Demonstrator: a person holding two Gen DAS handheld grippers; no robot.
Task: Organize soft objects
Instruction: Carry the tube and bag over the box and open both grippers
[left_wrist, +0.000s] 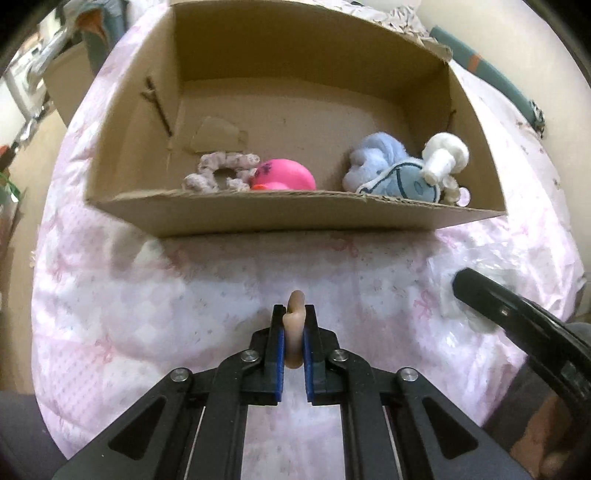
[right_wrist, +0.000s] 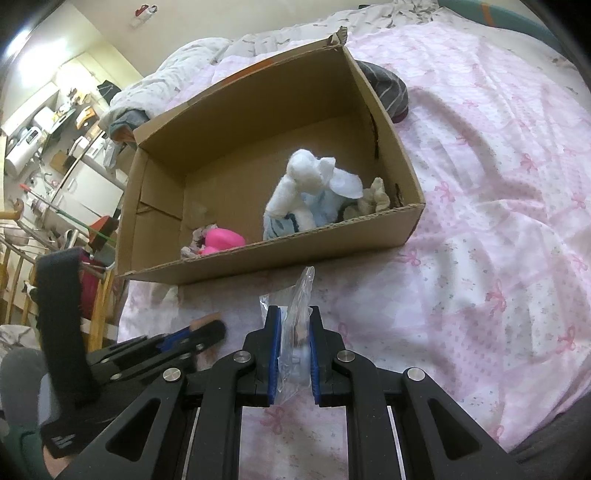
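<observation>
Both grippers are loaded right now. The left gripper (left_wrist: 294, 325) has its jaws pinched on a small tan rubbery piece (left_wrist: 295, 314), gripped across its thin side so it stands up between the pads; can't tell exactly what it is, maybe a little squishy toy. The right gripper (right_wrist: 294, 328) has its jaws pressed onto a clear plastic bag (right_wrist: 300, 317) with something white inside, held near the middle so the crinkly top pokes out forward. My guess is both are held low and just short of the box so they can be lifted over the near wall.

That's the cardboard box (left_wrist: 295, 216), sitting open on the pink bow-print bedspread (left_wrist: 155, 314), just ahead of both grippers. Inside, along the near wall: a floral scrunchie (left_wrist: 221, 171) touching a hot pink squishy toy (left_wrist: 284, 175) on the left side, then a gap, then a light blue plush (left_wrist: 384, 168) on the right with a white mushroom-shaped plush (left_wrist: 445, 155) leaning on it. There's something beige tucked in that right corner too, hard to make out. The back half of the box is bare cardboard, so plenty of room for the two held items.
</observation>
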